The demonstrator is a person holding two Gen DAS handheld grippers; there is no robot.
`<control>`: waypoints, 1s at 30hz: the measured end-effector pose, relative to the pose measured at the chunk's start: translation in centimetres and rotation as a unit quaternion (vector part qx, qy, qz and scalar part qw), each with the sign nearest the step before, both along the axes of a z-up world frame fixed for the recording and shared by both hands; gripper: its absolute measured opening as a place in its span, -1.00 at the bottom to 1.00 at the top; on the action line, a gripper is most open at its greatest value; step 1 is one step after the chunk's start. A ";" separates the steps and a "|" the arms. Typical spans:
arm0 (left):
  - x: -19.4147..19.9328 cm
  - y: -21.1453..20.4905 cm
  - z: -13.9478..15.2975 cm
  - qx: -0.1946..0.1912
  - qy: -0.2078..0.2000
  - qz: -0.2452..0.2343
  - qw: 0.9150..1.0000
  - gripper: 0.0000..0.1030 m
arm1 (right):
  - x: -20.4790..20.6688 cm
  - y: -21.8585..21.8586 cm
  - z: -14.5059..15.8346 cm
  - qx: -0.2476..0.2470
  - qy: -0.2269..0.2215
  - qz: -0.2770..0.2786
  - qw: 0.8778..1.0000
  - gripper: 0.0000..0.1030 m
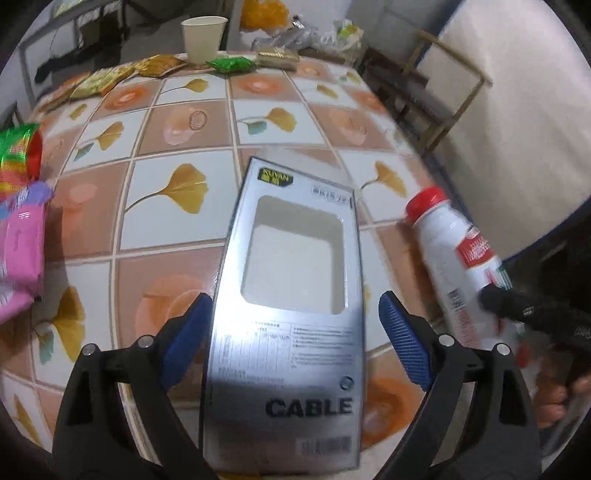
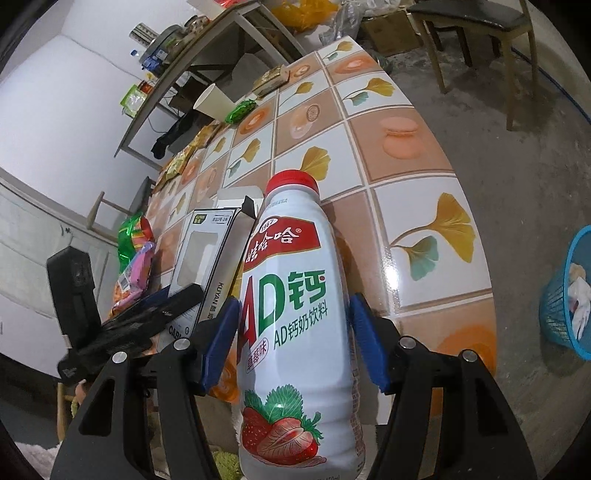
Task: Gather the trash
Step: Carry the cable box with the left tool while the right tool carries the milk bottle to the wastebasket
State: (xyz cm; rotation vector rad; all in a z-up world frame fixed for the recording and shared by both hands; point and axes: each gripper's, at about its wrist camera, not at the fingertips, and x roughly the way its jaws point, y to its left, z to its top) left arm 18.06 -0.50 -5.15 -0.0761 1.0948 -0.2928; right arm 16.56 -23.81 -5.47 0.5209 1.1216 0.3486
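Now we have a wide surface [image 1: 295, 122] covered in a tiled cloth of ginkgo leaves and peach squares, with a concrete floor [image 2: 517, 155] and wooden chairs [image 2: 476, 33] beyond its far edge. Down on that floor, off the surface's right side, stands a blue mesh basket [image 2: 565, 295] with crumpled white scraps inside.

Next in size, our left gripper [image 1: 295, 332] carries a grey cable box [image 1: 291, 306] with a cut-out window, lifted above the surface. The box sits between the blue pads; the left pad touches its edge, while a gap shows at the right pad, so we cannot tell whether the jaws truly clamp it.

Our right gripper [image 2: 295, 339] has its jaws clamped on a white strawberry milk bottle [image 2: 295, 314] with a red cap, held just beside the box and over the surface's near edge.

Smaller things lie further off: pink and green snack packets [image 1: 18, 221] at the left edge, a paper cup [image 1: 203, 38] at the far side, a green wrapper [image 1: 231, 64] near it, and flat yellow sachets [image 1: 122, 75] in a row.
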 end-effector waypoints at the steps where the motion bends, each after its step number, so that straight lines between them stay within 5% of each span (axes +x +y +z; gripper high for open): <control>1: 0.2 -0.4 -0.3 0.027 -0.004 -0.003 1.000 0.69 | 0.0 0.1 0.1 -0.004 -0.001 0.001 1.000 0.17; 5: 0.5 -1.3 -1.1 0.102 -0.021 -0.019 0.994 0.80 | -0.1 0.8 0.5 -0.031 -0.004 0.005 1.000 0.17; 30: 0.3 -0.9 -1.1 0.106 -0.015 -0.063 0.992 0.85 | 0.4 2.4 0.2 -0.066 0.011 0.018 0.998 0.24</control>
